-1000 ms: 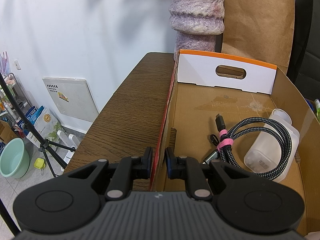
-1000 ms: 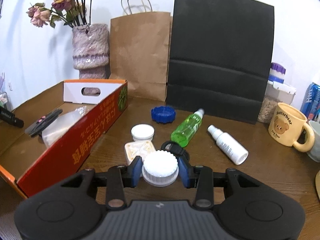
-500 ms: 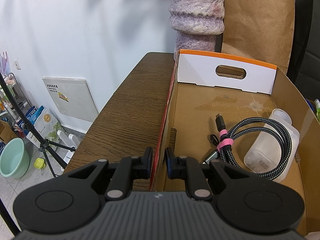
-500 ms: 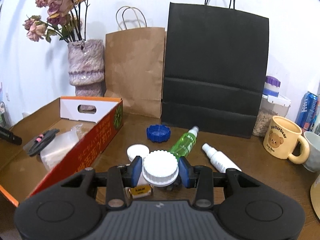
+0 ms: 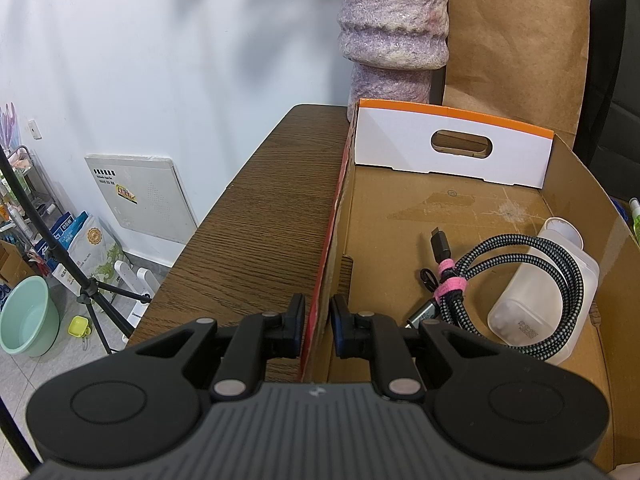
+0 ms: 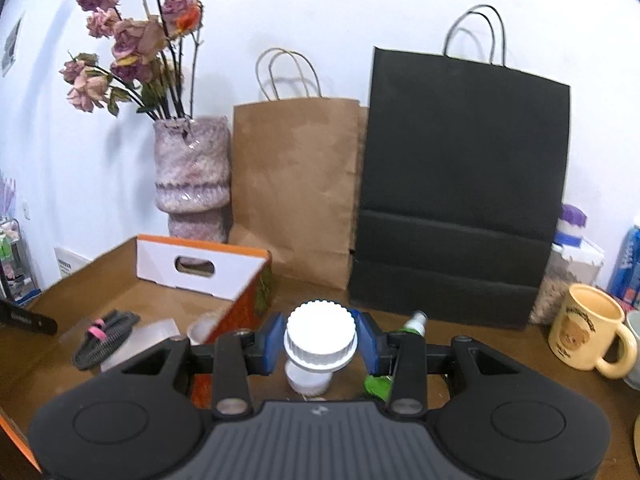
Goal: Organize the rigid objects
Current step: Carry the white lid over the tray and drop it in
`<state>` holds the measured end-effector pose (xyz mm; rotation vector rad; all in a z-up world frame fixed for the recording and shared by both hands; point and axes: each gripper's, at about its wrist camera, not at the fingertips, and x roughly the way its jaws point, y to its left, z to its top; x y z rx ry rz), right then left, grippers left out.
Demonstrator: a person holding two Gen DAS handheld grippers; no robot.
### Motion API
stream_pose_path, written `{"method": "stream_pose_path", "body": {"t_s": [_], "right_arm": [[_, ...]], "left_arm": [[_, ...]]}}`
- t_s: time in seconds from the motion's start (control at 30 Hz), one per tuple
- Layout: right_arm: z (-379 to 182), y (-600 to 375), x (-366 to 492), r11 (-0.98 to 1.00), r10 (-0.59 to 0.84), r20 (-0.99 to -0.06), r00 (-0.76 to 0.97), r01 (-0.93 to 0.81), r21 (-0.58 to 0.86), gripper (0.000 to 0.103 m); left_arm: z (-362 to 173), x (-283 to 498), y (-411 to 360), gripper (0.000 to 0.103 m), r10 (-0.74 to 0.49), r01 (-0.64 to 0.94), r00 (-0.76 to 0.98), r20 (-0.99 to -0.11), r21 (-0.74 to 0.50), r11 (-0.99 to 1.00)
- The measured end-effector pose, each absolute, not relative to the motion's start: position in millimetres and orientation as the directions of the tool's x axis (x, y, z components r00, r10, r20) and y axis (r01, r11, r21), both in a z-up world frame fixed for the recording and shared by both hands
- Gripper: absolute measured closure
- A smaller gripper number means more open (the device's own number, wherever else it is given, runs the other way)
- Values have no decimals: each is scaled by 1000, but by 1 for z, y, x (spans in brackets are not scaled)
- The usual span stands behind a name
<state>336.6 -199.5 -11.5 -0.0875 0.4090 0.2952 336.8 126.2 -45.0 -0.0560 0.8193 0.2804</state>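
Between the blue pads of the right gripper (image 6: 320, 342): white ribbed screw cap (image 6: 320, 334), round, flanged, clamped and held clear above the wooden table (image 6: 500, 352). Left gripper (image 5: 318, 326): angled downward, jaws pinched on the side wall of the cardboard box (image 5: 326, 248) holding a braided cable (image 5: 520, 292).

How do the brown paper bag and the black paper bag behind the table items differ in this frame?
The brown paper bag is shorter and narrower; the black paper bag rises higher and is wider. The brown one stands next to the vase, the black one nearer the mug. Both stand upright by the wall and have loop handles.
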Motion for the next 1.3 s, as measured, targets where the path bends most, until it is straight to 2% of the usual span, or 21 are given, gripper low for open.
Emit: {"method": "stream_pose_path", "body": {"t_s": [0.77,1.3], "right_arm": [[23,-98,361,885,447,-323,834,-465,25,64],[8,-60,374,846,499,-409,764,-532,39,64]], "left_arm": [[-45,337,126,88,225,-268,648,-728,59,962],[-45,337,126,88,225,-268,648,-727,58,962]]}}
